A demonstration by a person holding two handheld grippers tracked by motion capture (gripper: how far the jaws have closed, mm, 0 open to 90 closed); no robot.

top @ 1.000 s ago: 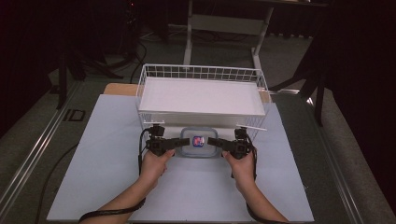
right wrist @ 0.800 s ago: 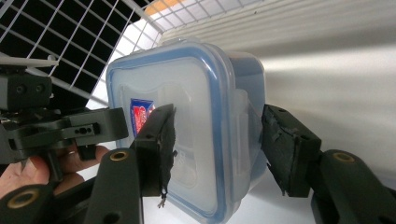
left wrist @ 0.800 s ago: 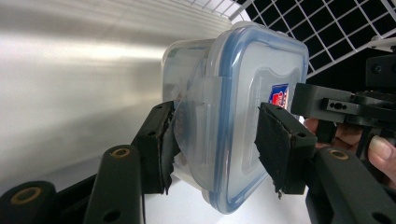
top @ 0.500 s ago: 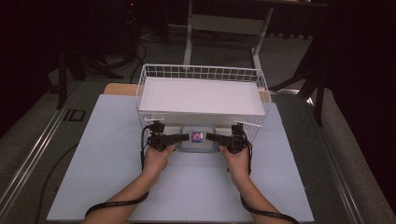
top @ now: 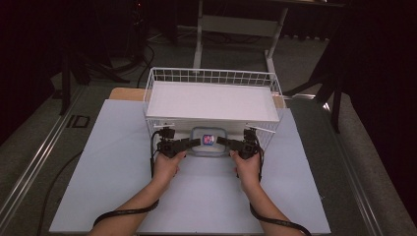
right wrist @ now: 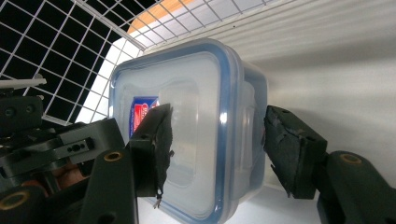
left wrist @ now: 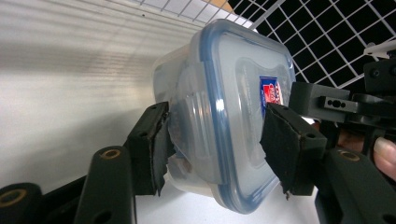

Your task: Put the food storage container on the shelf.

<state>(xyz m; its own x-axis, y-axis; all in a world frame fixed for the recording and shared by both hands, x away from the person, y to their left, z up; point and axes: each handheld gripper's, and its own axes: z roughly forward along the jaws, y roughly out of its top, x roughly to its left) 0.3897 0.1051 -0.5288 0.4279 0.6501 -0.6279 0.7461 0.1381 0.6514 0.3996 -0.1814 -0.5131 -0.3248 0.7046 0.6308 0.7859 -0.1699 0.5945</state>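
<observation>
My left jaws have just been opening around the plastic food box (top: 208, 141), which sits on the table just under the wire basket (top: 212, 78) near the middle of the high view, while my right jaws stand apart around its other side, so it could slip and tip.

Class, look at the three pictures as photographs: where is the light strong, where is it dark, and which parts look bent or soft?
High view: bright white table top, near-black room around it. Left gripper view: clear plastic box with a blue-rimmed lid bulges from the wide lens; striped banding on the white surface behind. Right gripper view: black jaws near the lens look soft; white wire basket lines curve.
</observation>
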